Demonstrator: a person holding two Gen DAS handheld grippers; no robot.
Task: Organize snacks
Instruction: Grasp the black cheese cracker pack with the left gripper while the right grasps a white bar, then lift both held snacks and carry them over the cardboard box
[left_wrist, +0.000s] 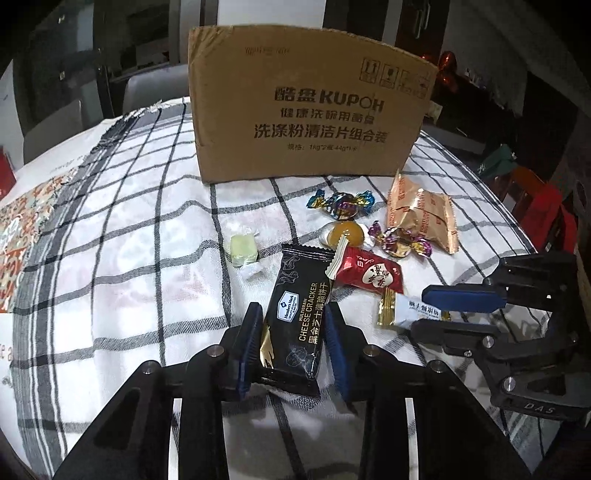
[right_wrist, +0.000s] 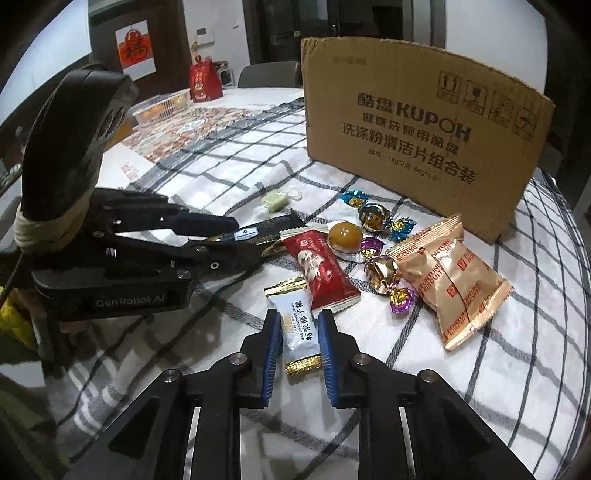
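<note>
A black cheese cracker pack (left_wrist: 297, 317) lies on the checked cloth between the fingers of my left gripper (left_wrist: 293, 314), whose pads touch its sides. A white coconut candy (right_wrist: 300, 328) with gold ends lies between the fingers of my right gripper (right_wrist: 295, 321), which closes on it. A red snack packet (right_wrist: 321, 277), a yellow jelly cup (right_wrist: 344, 236), foil-wrapped candies (right_wrist: 380, 273), gold fortune biscuit packs (right_wrist: 454, 284) and a pale green candy (left_wrist: 242, 251) lie beyond. The cardboard box (left_wrist: 306, 107) stands behind them.
The checked tablecloth (left_wrist: 140, 229) covers a round table. A patterned mat (right_wrist: 192, 125), a clear food tray (right_wrist: 162, 105) and a red gift bag (right_wrist: 201, 79) are at the far left. Chairs stand behind the table.
</note>
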